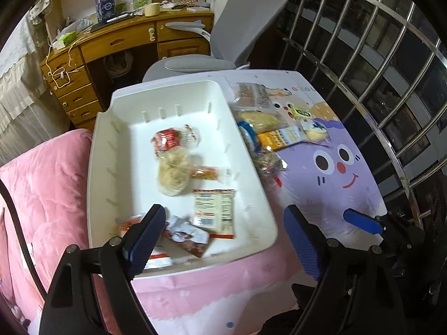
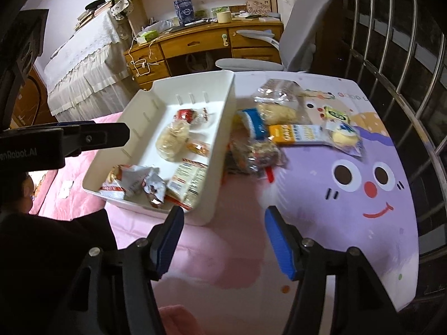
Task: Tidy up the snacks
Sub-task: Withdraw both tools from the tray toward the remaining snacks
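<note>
A white bin (image 1: 111, 150) (image 2: 220, 128) sits on a pink blanket and holds several snack packs, such as a round rice cracker (image 1: 171, 176) (image 2: 170, 139) and a white labelled packet (image 1: 215, 209) (image 2: 190, 181). More snacks lie in a pile right of the bin on a purple cartoon mat: an orange packet (image 1: 279, 136) (image 2: 296, 134), a yellow cake pack (image 2: 343, 136), a bread bag (image 1: 254, 95) (image 2: 279, 92). My left gripper (image 1: 223, 229) is open and empty above the bin's near end. My right gripper (image 2: 223, 231) is open and empty over the blanket, near the bin's corner.
The purple mat (image 2: 349, 195) covers a small table by a metal window grille (image 1: 377, 55). A grey office chair (image 1: 237, 36) and a cluttered wooden desk (image 2: 195, 39) stand behind. The left gripper's body (image 2: 69, 139) shows left of the bin in the right wrist view.
</note>
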A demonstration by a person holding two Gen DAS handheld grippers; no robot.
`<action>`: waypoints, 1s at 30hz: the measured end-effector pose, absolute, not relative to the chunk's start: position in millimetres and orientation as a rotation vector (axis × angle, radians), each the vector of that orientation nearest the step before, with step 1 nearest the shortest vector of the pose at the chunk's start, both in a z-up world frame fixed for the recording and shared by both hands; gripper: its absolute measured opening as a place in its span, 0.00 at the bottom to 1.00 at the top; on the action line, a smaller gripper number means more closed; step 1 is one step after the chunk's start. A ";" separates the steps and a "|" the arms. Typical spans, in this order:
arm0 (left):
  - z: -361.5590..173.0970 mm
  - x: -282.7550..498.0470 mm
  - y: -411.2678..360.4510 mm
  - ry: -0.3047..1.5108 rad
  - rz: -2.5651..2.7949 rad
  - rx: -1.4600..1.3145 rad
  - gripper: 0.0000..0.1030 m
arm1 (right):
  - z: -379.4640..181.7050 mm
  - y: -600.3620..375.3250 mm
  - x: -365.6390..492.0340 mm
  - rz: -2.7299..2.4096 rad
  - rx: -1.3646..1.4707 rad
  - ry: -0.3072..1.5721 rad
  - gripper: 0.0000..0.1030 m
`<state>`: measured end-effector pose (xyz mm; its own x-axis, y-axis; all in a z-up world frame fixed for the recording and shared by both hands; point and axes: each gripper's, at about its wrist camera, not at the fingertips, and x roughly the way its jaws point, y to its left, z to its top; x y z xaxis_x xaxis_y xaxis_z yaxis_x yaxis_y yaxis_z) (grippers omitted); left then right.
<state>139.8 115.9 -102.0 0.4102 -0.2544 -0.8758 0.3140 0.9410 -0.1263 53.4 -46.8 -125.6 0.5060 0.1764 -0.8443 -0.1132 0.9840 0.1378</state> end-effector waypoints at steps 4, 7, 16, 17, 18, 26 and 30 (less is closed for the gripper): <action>-97.3 135.0 89.6 1.090 -0.340 0.070 0.83 | -126.9 -74.5 54.2 0.188 0.067 1.041 0.65; -96.7 131.0 68.2 1.096 -0.327 0.079 0.83 | -124.8 -91.5 54.4 0.203 0.057 1.042 0.67; -104.3 128.4 11.1 1.147 -0.265 0.047 0.83 | -123.5 -151.6 58.8 0.241 0.033 1.077 0.70; -106.1 127.2 4.5 1.155 -0.255 0.042 0.83 | -124.2 -159.3 59.8 0.241 0.031 1.084 0.70; -107.1 127.0 1.1 1.158 -0.250 0.038 0.83 | -124.5 -167.1 61.3 0.241 0.028 1.089 0.70; -118.1 128.4 -22.5 1.185 -0.147 -0.028 0.83 | -130.2 -207.0 77.4 0.266 -0.005 1.099 0.70; -126.8 132.5 -30.9 1.191 -0.113 -0.061 0.83 | -136.6 -221.1 84.9 0.263 -0.027 1.082 0.70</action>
